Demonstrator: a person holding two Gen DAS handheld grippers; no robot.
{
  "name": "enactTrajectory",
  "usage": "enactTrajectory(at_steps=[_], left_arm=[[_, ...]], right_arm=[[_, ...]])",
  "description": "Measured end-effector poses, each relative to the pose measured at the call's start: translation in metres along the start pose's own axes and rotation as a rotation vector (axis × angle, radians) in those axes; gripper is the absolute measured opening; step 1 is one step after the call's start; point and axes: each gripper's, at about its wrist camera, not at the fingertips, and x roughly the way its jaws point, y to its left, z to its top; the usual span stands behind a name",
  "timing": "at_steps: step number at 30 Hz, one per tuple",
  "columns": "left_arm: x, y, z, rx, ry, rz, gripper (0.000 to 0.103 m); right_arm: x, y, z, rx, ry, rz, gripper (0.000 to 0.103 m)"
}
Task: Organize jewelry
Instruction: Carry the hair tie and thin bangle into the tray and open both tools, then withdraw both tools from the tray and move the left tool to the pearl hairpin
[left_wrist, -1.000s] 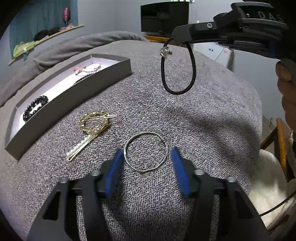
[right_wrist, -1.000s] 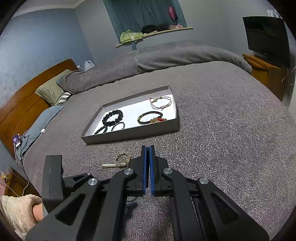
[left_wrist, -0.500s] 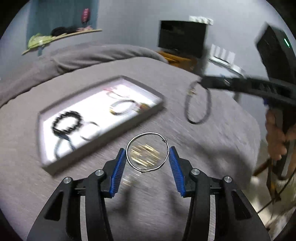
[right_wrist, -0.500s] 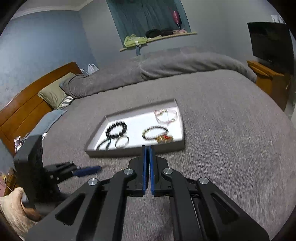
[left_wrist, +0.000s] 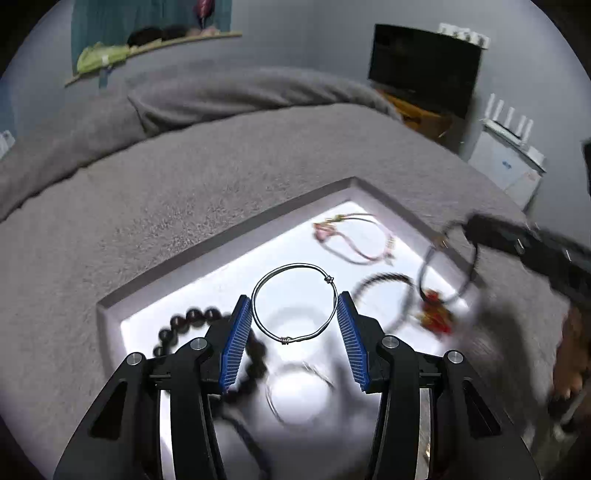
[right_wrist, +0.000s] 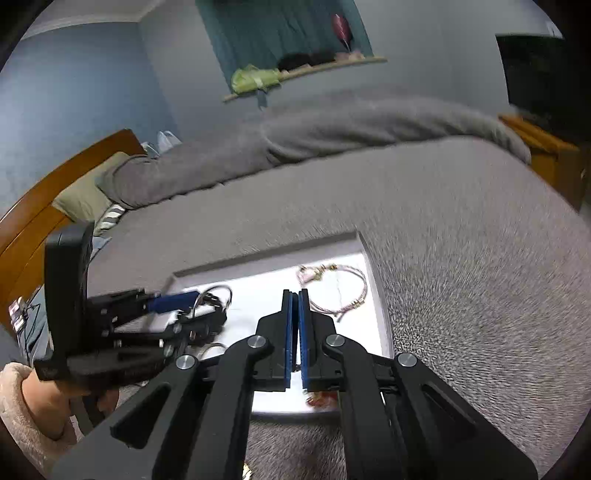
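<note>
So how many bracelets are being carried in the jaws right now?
2. A silver wire bangle is gripped between the left gripper's jaws; a black cord bracelet hangs from the shut right gripper. Others lie in the tray.

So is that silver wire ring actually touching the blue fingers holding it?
Touching. The left wrist view shows the silver bangle pinched between the left gripper's blue fingers, both sides meeting them.
</note>
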Motion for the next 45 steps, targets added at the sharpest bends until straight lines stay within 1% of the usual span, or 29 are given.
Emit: enactTrajectory(at_steps=[3,5,7,8,11,13,14,15,16,17,20,22,23,24,25,26,28,30,31,32,33,34,35,39,42,43,45], left_arm=[[0.025,0.008,0.009,-0.014,0.038,0.009,0.049],[0.035,0.012,0.012,-0.032,0.056,0.004,0.049],[0.042,0.015,0.014,-0.041,0.079,-0.005,0.05],[0.046,0.016,0.015,-0.045,0.104,-0.012,0.05],[0.053,0.013,0.015,-0.032,0.143,0.002,0.051],[0.051,0.013,0.015,-0.029,0.135,0.019,0.055],[0.048,0.014,0.015,-0.031,0.122,0.025,0.061],[0.045,0.013,0.015,-0.034,0.11,0.03,0.064],[0.041,0.013,0.014,-0.035,0.09,0.03,0.065],[0.036,0.013,0.014,-0.033,0.078,0.03,0.065],[0.025,0.012,0.012,-0.028,0.056,0.04,0.065],[0.014,0.015,0.011,-0.045,0.038,0.034,0.065],[0.009,0.016,0.011,-0.055,0.028,0.031,0.065],[0.005,0.016,0.011,-0.062,0.022,0.026,0.066],[-0.001,0.017,0.009,-0.071,0.013,0.023,0.071],[-0.008,0.016,0.008,-0.072,0.001,0.032,0.076],[-0.019,0.013,0.008,-0.061,-0.02,0.035,0.076],[-0.035,0.01,0.005,-0.064,-0.045,0.029,0.077],[-0.042,0.01,0.004,-0.071,-0.061,0.024,0.078],[-0.047,0.01,0.003,-0.074,-0.07,0.022,0.079],[-0.057,0.009,-0.002,-0.077,-0.084,0.028,0.081],[-0.063,0.008,-0.005,-0.076,-0.092,0.033,0.085],[-0.072,0.005,-0.01,-0.069,-0.104,0.039,0.086],[-0.095,-0.006,-0.033,-0.028,-0.127,0.072,0.091],[-0.111,-0.014,-0.056,0.004,-0.14,0.098,0.092],[-0.114,-0.016,-0.062,0.011,-0.14,0.105,0.092],[-0.12,-0.021,-0.077,0.034,-0.14,0.113,0.092]], right_arm=[[0.015,-0.008,-0.004,0.01,0.034,-0.022,0.003],[0.019,-0.012,-0.006,0.011,0.053,-0.035,0.003],[0.023,-0.017,-0.009,0.009,0.072,-0.053,0.003],[0.024,-0.02,-0.011,0.011,0.08,-0.058,0.003],[0.027,-0.025,-0.014,0.018,0.103,-0.059,0.004],[0.026,-0.025,-0.015,0.014,0.108,-0.064,0.005],[0.025,-0.025,-0.015,0.011,0.105,-0.068,0.007],[0.023,-0.026,-0.015,0.01,0.101,-0.07,0.011],[0.02,-0.025,-0.016,0.013,0.095,-0.067,0.019],[0.017,-0.025,-0.016,0.012,0.088,-0.064,0.022],[0.006,-0.021,-0.018,-0.007,0.069,-0.074,0.023],[-0.001,-0.019,-0.019,-0.005,0.062,-0.073,0.023],[-0.005,-0.019,-0.019,-0.002,0.06,-0.07,0.024],[-0.01,-0.019,-0.02,0.003,0.056,-0.067,0.027],[-0.014,-0.018,-0.021,0.007,0.051,-0.065,0.035],[-0.017,-0.017,-0.021,0.008,0.048,-0.063,0.039],[-0.027,-0.014,-0.022,0.003,0.037,-0.063,0.04],[-0.035,-0.01,-0.023,-0.007,0.029,-0.072,0.049],[-0.04,-0.008,-0.025,-0.013,0.022,-0.076,0.056],[-0.045,-0.007,-0.027,-0.02,0.014,-0.08,0.06],[-0.05,-0.004,-0.029,-0.027,0.007,-0.083,0.061],[-0.056,-0.002,-0.031,-0.039,0.001,-0.093,0.064],[-0.06,0.0,-0.034,-0.047,-0.002,-0.1,0.069],[-0.074,0.004,-0.045,-0.073,-0.017,-0.122,0.078],[-0.083,0.005,-0.054,-0.084,-0.015,-0.138,0.086],[-0.085,0.005,-0.057,-0.085,-0.011,-0.146,0.091],[-0.088,0.004,-0.062,-0.09,-0.008,-0.158,0.094]])
